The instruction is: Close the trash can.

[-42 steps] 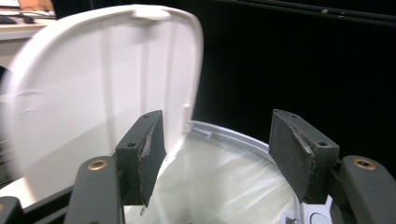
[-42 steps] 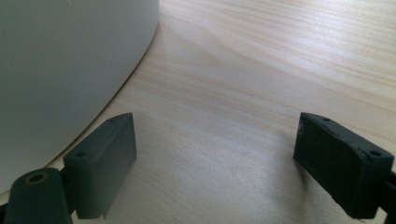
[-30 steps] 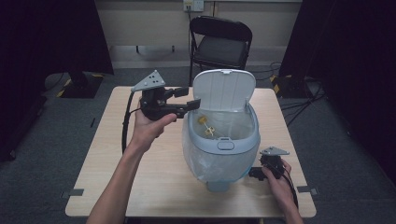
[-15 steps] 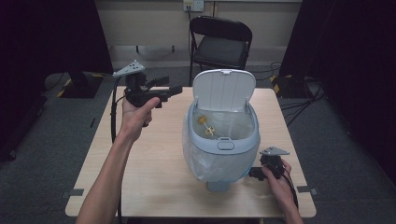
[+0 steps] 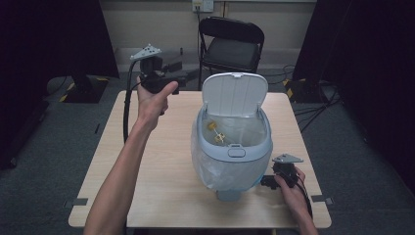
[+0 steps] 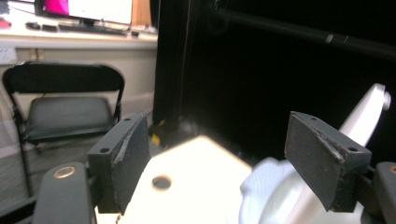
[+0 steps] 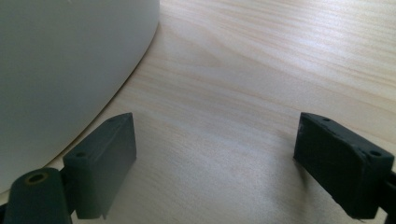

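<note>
High view. I had the left claw [image 5: 180,84] raised above the far left corner of the tabletop [image 5: 161,166], level with the open lid [image 5: 234,94] of the pale blue bin [image 5: 230,147]. The bin stood upright at mid-table, lined with a clear bag, its lid hinged at the far side and tipped up. It lay to the right of the left claw and somewhat nearer me. A small yellowish item [image 5: 216,133] rested inside against the liner — too small to identify. The right claw [image 5: 266,181] sat low on the tabletop, just beside the bin's base on its right, so by my judgement it was the nearer of the two to the bin's body, while the left was the better placed for the lid. A black folding chair [image 5: 230,46] stood beyond the table.

Left gripper view. The jaws of the left claw [image 6: 229,158] stood wide apart with nothing between them. The bin [image 6: 275,196] appeared low and to the right, blurred, with the lid [image 6: 369,112] rising as a pale strip that the right jaw partly hid. The chair [image 6: 60,112] showed at left.

Right gripper view. The jaws of the right claw [image 7: 224,163] were likewise spread and empty over bare tabletop [image 7: 261,70]. The bin's curved wall [image 7: 65,60] stood at upper left, close to the left jaw — whether it touched, I could not tell.
</note>
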`<action>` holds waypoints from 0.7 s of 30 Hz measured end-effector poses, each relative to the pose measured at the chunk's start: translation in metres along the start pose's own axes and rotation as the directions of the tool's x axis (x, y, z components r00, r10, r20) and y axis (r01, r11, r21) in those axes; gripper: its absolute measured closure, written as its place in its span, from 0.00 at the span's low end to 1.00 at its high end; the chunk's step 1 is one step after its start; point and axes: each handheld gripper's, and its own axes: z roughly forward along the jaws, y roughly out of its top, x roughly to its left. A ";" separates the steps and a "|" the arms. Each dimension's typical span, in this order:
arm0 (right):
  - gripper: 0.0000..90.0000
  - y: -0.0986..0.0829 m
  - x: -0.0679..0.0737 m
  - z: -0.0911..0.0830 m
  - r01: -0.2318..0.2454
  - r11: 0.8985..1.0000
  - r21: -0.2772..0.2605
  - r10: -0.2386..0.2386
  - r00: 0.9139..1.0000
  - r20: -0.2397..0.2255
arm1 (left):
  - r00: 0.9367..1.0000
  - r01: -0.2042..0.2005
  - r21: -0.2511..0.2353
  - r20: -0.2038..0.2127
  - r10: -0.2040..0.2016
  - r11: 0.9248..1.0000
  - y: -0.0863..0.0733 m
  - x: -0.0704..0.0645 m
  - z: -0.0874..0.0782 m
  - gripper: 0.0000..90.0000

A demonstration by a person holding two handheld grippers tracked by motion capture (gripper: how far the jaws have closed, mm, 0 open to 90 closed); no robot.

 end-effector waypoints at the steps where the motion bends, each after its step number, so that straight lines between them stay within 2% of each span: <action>1: 0.13 0.000 0.000 0.000 -0.001 1.000 0.000 0.001 1.000 0.000 | 0.999 -0.016 0.009 -0.034 0.016 1.000 0.002 -0.001 0.004 0.25; 2: 0.13 0.000 0.000 0.000 -0.001 1.000 0.000 0.001 1.000 0.000 | 0.999 -0.022 0.016 -0.031 0.023 1.000 0.004 -0.002 0.007 0.25; 3: 0.13 0.000 0.000 0.000 -0.001 1.000 0.000 0.001 1.000 0.000 | 1.000 -0.022 0.027 -0.006 0.022 0.999 0.006 -0.001 0.010 0.24; 5: 0.13 0.000 0.000 0.000 -0.001 1.000 0.000 0.001 1.000 0.000 | 1.000 -0.006 0.025 0.017 0.005 1.000 0.007 -0.004 0.015 0.24; 7: 0.13 0.000 0.000 0.000 -0.001 1.000 0.000 0.001 1.000 0.000 | 0.999 -0.022 0.028 0.026 0.022 0.999 0.007 -0.010 0.019 0.23; 9: 0.13 0.000 0.000 0.000 -0.001 1.000 0.000 0.001 1.000 0.000 | 0.997 -0.049 0.047 0.055 0.046 0.998 0.006 -0.016 0.021 0.23; 10: 0.13 0.000 0.000 0.000 -0.001 1.000 0.000 0.001 1.000 0.000 | 0.997 -0.047 0.047 0.059 0.044 0.998 0.005 -0.020 0.022 0.22; 11: 0.13 0.000 0.000 0.000 0.000 1.000 0.000 0.000 1.000 0.000 | 0.997 -0.051 0.046 0.052 0.049 0.998 0.005 -0.024 0.021 0.23; 13: 0.13 0.000 0.000 0.000 0.000 1.000 0.000 0.000 1.000 0.000 | 0.997 -0.049 0.029 0.067 0.047 0.998 0.006 -0.028 0.018 0.25; 16: 0.13 0.000 0.000 0.000 0.000 1.000 0.000 0.000 1.000 0.000 | 0.996 -0.061 0.039 0.064 0.058 0.997 0.007 -0.030 0.016 0.25; 21: 0.13 0.000 0.000 0.000 -0.001 1.000 0.000 0.001 1.000 0.000 | 0.993 -0.048 0.052 0.110 0.042 0.997 0.003 -0.030 0.014 0.24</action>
